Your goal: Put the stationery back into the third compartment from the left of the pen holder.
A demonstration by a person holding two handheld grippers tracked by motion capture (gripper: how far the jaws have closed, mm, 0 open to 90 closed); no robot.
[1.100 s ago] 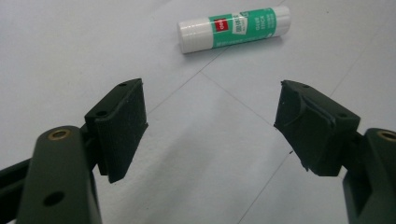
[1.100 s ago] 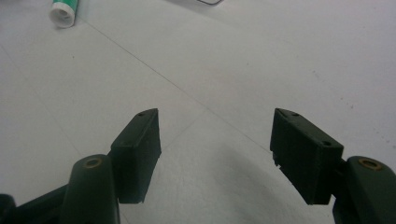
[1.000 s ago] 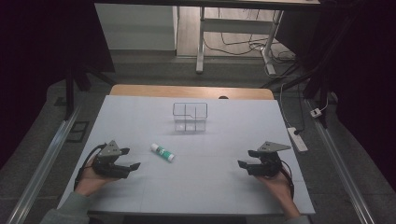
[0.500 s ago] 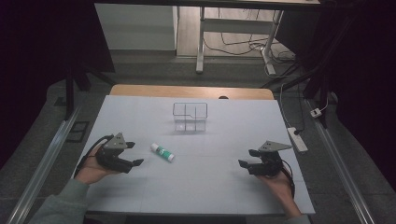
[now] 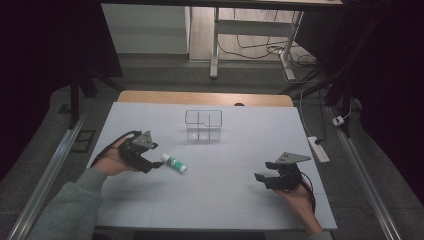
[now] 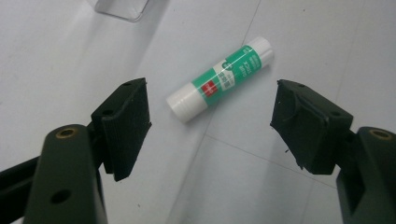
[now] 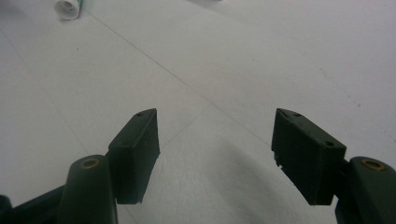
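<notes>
High view: fixed overhead, person's side, facing fwd/down over whole table. Left gripper view: low, close, along own jaws at glue stick. Right gripper view: low over bare tabletop; glue stick shared w/ all

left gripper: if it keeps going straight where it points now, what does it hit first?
Most likely the green-and-white glue stick, lying on the white table just ahead of the open left gripper and roughly between its jaws. The clear plastic compartment box sits farther off, apparently to one side of that line.
</notes>
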